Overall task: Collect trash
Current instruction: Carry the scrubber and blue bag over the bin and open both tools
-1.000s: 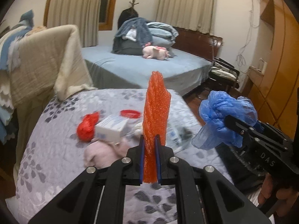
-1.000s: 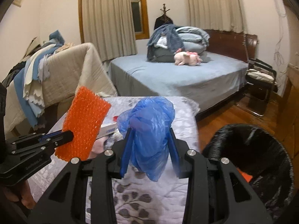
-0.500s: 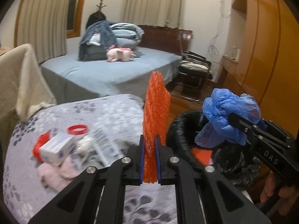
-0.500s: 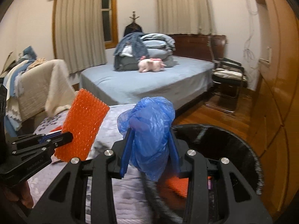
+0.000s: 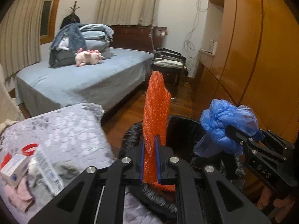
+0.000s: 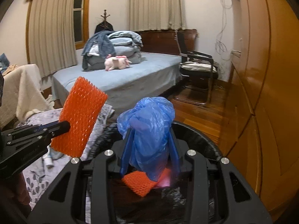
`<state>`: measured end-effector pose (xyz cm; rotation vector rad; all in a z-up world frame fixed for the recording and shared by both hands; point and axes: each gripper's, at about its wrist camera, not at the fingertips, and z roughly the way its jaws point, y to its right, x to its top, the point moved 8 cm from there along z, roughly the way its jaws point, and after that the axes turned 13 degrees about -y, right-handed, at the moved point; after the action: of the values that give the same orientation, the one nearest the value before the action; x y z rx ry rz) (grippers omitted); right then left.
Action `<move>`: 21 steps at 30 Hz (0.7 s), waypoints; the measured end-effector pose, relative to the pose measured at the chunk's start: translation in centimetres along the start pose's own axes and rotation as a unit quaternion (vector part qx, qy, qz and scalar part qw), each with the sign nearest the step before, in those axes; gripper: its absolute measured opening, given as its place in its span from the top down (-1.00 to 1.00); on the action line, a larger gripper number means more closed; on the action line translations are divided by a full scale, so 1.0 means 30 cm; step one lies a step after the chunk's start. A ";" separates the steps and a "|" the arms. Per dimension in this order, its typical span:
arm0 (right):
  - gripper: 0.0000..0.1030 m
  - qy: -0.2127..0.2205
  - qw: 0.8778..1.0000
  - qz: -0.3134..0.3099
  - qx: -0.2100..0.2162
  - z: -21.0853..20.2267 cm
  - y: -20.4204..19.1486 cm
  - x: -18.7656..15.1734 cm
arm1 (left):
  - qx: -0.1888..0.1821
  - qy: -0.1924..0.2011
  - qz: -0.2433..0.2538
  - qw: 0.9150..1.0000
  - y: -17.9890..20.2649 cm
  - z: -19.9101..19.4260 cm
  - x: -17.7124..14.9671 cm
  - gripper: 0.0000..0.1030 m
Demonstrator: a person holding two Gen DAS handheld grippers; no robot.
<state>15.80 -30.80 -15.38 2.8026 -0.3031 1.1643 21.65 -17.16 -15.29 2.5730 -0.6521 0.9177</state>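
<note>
My left gripper (image 5: 150, 150) is shut on an orange foam net sleeve (image 5: 156, 110), which stands upright over the near rim of a black-lined trash bin (image 5: 179, 123). My right gripper (image 6: 149, 147) is shut on a crumpled blue plastic bag (image 6: 147, 119), held above the same bin (image 6: 205, 141). An orange net piece (image 6: 139, 183) lies inside the bin. In the right wrist view the left gripper (image 6: 63, 126) with its orange sleeve (image 6: 80, 119) is at the left. In the left wrist view the right gripper (image 5: 231, 133) and blue bag (image 5: 224, 123) are at the right.
A grey patterned bedspread (image 5: 61, 128) at the left holds a white box (image 5: 15, 165), a red ring (image 5: 29, 148), a pink cloth (image 5: 16, 194) and a paper packet (image 5: 47, 171). Beyond are a blue bed (image 5: 80, 82), a chair (image 5: 170, 63) and a wooden wardrobe (image 5: 252, 56).
Both grippers have swung to the right, from over the bedspread to over the trash bin, each keeping its grip. The bedspread litter has slid to the left of the views.
</note>
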 end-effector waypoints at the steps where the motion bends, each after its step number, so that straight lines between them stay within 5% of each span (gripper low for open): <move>1: 0.31 -0.002 1.000 0.003 -0.003 0.010 0.013 -0.003 | -0.005 -0.002 0.003 1.000 0.016 0.018 0.009 0.80; 10: 0.18 -0.027 0.998 0.022 -0.044 0.088 0.153 -0.038 | -0.049 -0.028 0.016 0.998 0.115 0.147 0.048 0.76; 14: -0.14 -0.033 0.997 0.033 -0.062 0.103 0.195 -0.066 | -0.060 -0.032 0.006 0.998 0.109 0.160 0.048 0.00; 17: -0.40 -0.029 0.996 0.037 -0.071 0.099 0.209 -0.076 | -0.050 -0.027 0.002 0.998 0.072 0.139 0.039 -0.13; 21: -0.80 -0.017 0.995 0.050 -0.083 0.075 0.212 -0.087 | -0.006 -0.009 -0.001 1.000 -0.021 0.080 0.023 -0.59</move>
<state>14.17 -37.00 -18.78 2.6919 -0.5232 1.0573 23.67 -17.92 -16.69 2.5742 -0.6569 0.8873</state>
